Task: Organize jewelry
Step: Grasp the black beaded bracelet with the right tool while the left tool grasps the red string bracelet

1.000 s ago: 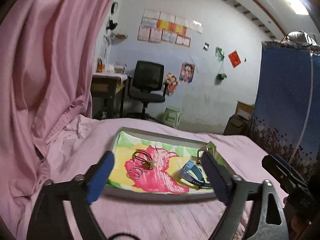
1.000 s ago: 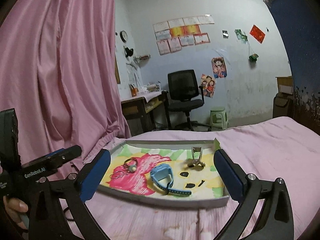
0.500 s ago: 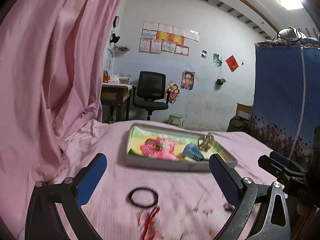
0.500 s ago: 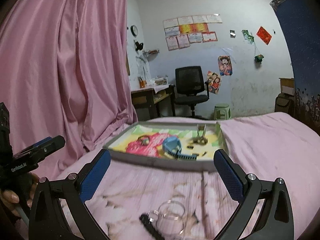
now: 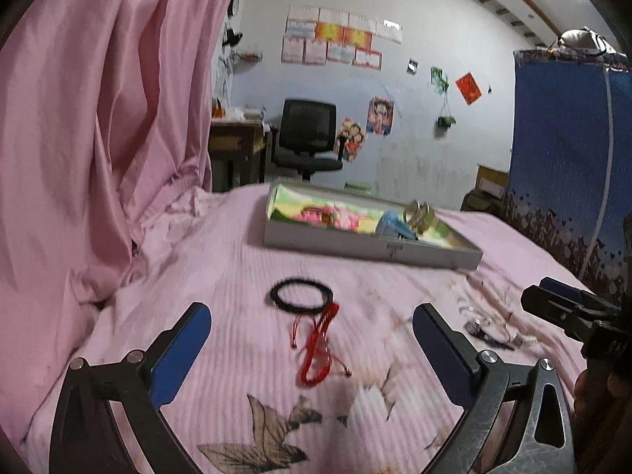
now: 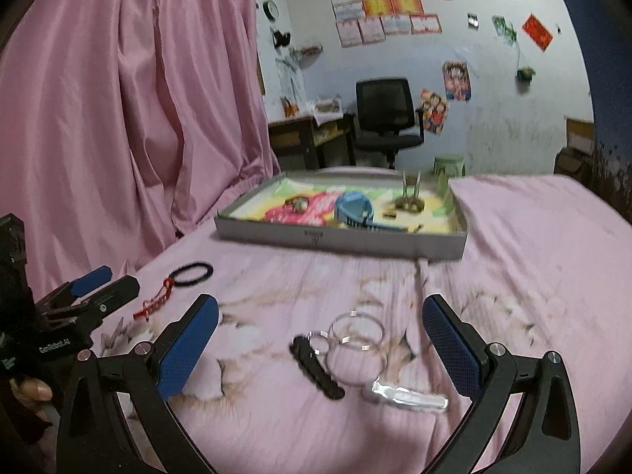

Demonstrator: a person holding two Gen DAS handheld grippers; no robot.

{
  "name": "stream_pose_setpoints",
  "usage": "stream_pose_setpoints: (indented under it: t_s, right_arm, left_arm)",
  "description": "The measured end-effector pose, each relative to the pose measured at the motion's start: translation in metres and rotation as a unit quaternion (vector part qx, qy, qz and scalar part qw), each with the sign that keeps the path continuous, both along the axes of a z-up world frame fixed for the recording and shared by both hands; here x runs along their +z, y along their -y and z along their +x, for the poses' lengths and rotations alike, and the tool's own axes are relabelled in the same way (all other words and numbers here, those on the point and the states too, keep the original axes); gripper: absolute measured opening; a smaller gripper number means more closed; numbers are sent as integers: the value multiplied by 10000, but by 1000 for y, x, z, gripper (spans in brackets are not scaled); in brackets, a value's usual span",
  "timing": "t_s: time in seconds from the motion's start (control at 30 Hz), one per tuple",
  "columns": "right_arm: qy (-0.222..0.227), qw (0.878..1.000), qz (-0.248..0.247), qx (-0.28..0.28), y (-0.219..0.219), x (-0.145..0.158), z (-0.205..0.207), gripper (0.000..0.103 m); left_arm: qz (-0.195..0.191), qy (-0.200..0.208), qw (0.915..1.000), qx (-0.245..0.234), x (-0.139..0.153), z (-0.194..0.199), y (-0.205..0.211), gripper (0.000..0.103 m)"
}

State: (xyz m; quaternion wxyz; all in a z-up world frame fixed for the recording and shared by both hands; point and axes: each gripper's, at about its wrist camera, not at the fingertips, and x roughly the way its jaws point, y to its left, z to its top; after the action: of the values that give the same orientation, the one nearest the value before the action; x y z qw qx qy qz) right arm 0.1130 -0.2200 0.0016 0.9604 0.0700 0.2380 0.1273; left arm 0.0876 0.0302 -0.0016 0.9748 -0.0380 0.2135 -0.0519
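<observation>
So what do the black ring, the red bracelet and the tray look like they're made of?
Black ring: matte and slim, likely elastic or rubber cord. Red bracelet: knotted string, shown by its loose ends. Tray: flat grey walls with sharp corners suggest cardboard, though thin metal is possible.

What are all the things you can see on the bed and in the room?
Tray: one, grey, far end of bed.
Watch: one, blue, in tray.
Black bracelet: one, on sheet.
Red cord bracelet: one, beside the black one.
Clear bangles: several, on sheet.
Black clip: one, left of bangles.
Silvery clip: one, near bangles.
Curtain: pink, left.
Office chair: one, black, by wall.
Left gripper: open, blue fingers.
Right gripper: open, blue fingers.
</observation>
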Motion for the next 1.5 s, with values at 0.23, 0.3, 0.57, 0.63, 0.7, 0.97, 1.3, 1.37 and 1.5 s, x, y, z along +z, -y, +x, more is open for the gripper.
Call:
stream_pose_setpoints:
  t_s: [0.23,0.3,0.57,0.63,0.7,0.97,1.3,1.37,1.5]
  right_arm:
    - [-635,9977,-1,256,-5,-22,12,102]
    - [-786,9963,21,346,-9,-27,14,101]
    - [-942,9936,98,619,-17,-33,16,64]
    - [-977,9928,94,689,-19,-35,17,57]
    - [-1024,9920,104,735,-20,-37,18,52]
    - [-1159,9896,142,840,-23,-40,20,37]
    - [-1283,9869,269,946,-25,-45,23,25]
    - [-1281,9866,269,971,-26,-46,23,21]
    - [-1308,9859,298,998,-27,-47,23,18]
  left_arm:
    - [74,-406,9989,-215,-12,8,4,103]
    - [52,-483,9985,-264,-16,9,4,103]
    - [-138,-673,9967,-433,-21,13,2,83]
    - [-201,-734,9961,-453,-22,14,1,77]
    - [-246,-778,9955,-471,-24,16,0,71]
    - [-367,-856,9940,-572,-27,16,2,56]
    - [-520,-955,9928,-502,-28,17,-2,28]
    - [-461,-965,9932,-458,-29,17,0,26]
    - [-366,-956,9934,-514,-29,15,7,14]
